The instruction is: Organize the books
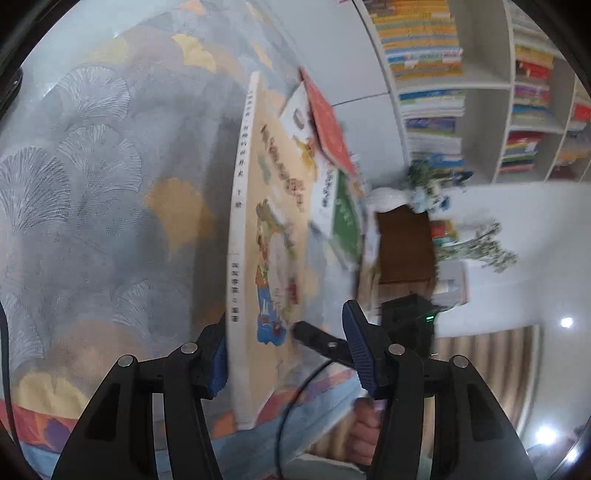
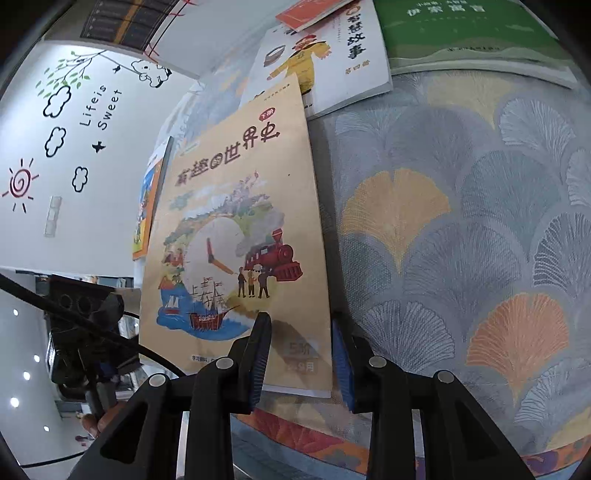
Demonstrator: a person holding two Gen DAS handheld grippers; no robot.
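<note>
Presently, the right gripper (image 2: 299, 354) is standing with its blue-padded fingers (image 2: 258, 354) parted on either side of the lower right corner of the tan softcover book with a train and ship illustration (image 2: 236, 236); whether the pads are pressing the cover cannot be told. The left gripper (image 1: 286, 354) is likewise showing its fingers (image 1: 356, 343) spread, one on each side of the white spine (image 1: 238, 221) at the same book's (image 1: 273, 229) near end, and contact there cannot be confirmed either.

The tan book is lying on the desk covered by a grey cloth patterned with ginkgo-leaf fans (image 2: 461, 240). Its far end is overlapping a white softcover book showing a yellow-clad figure (image 2: 325, 59). Just beside that one, a green-covered book (image 2: 469, 33) is resting on the cloth, and a thin red booklet (image 2: 310, 13) is lying over the white book's far edge.

In the left wrist view, a white bookshelf filled with coloured books (image 1: 480, 85) is standing beyond the desk.
</note>
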